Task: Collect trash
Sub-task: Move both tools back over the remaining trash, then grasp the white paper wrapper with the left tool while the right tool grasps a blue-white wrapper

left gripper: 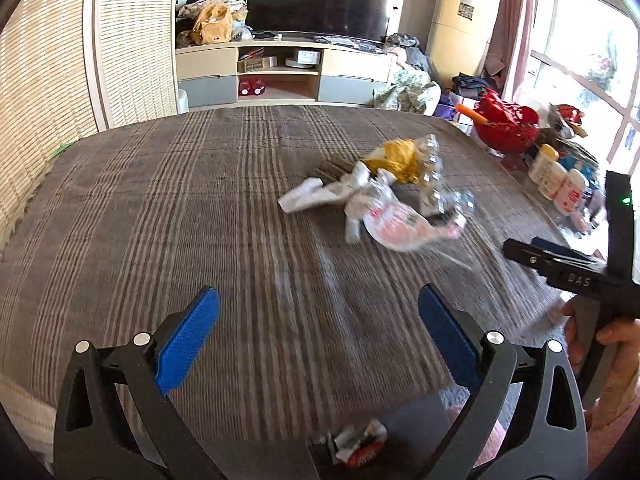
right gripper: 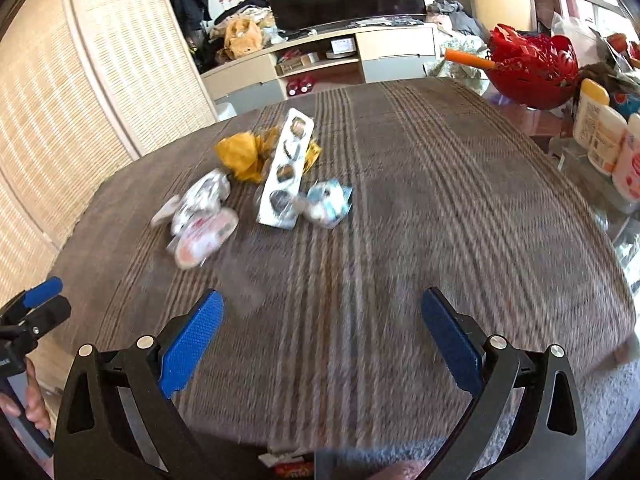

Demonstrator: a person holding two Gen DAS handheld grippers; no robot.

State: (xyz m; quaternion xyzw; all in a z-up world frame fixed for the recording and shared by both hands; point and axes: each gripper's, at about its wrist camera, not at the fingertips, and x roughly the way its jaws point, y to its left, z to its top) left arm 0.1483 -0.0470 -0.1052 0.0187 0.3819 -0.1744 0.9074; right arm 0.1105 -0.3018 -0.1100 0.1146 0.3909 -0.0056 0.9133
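Lying near the middle of a striped brown tablecloth point(right gripper: 400, 208), a small heap of trash point(right gripper: 256, 176) is being seen by both cameras, well apart from both grippers. From the right wrist the pieces are being told apart: a crumpled yellow wrapper point(right gripper: 242, 156), a white blister tray point(right gripper: 286, 172) with four round pockets leaning on it, a bluish crumpled packet point(right gripper: 326, 202) just beside the tray, and a pink-and-white wrapper point(right gripper: 202, 236) at the near left. From the left wrist the same heap point(left gripper: 384, 196) is being shown blurred, the tray's pockets not being readable there. Only that view is showing another wrapper, red and white point(left gripper: 358, 446), at the near table edge between the gripper's arms.

The left gripper point(left gripper: 320, 344) is being held with its blue pads point(left gripper: 188, 340) spread wide and nothing between them; the right gripper point(right gripper: 322, 344) is likewise being held wide apart and empty. Each gripper is being caught at the edge of the other's view, with a hand point(left gripper: 600, 352) wrapped around the right one's handle.

At the table's right side a red basket point(right gripper: 532, 68) and several white bottles point(right gripper: 596, 128) are being seen on bare glass. Behind, a dark television point(left gripper: 318, 0) is standing on a low cabinet point(left gripper: 280, 70), beside a woven screen point(left gripper: 48, 92) and a bright window point(left gripper: 588, 60).
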